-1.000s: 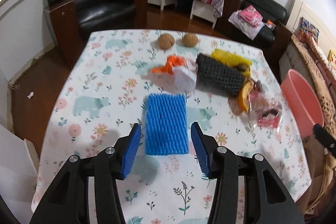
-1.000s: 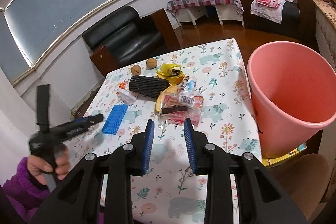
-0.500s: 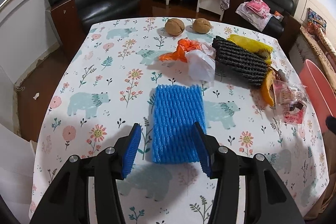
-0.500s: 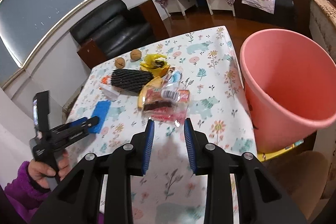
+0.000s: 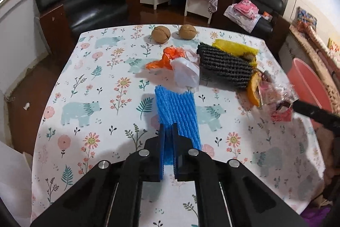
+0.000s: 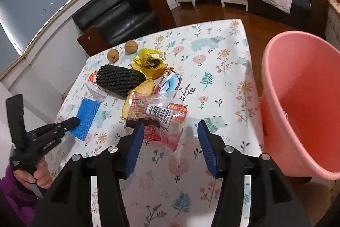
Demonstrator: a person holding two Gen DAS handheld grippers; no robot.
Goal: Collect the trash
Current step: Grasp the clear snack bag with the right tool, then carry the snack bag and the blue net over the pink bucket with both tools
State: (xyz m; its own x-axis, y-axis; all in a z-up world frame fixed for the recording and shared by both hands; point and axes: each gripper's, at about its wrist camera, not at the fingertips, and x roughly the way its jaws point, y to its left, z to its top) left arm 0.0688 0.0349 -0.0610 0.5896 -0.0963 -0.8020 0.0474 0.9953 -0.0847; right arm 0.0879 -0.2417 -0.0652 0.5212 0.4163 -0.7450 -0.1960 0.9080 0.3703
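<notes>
My left gripper [image 5: 168, 131] is shut on the near end of a blue foam net [image 5: 177, 112] that lies on the floral tablecloth [image 5: 95, 86]; it also shows in the right wrist view [image 6: 88, 118]. My right gripper [image 6: 169, 131] is open, its jaws on either side of a clear snack wrapper [image 6: 163, 114] with a barcode. A pink bucket [image 6: 303, 99] stands off the table's right edge.
Farther back lie a black foam net [image 5: 225, 65], a yellow bag [image 5: 233, 48], orange peel [image 5: 252, 88], white and orange plastic [image 5: 180, 65] and two walnuts [image 5: 160, 34]. Black armchairs stand behind the table.
My left gripper moved forward and shut on the blue foam net. My right gripper opened wide and moved down to the snack wrapper.
</notes>
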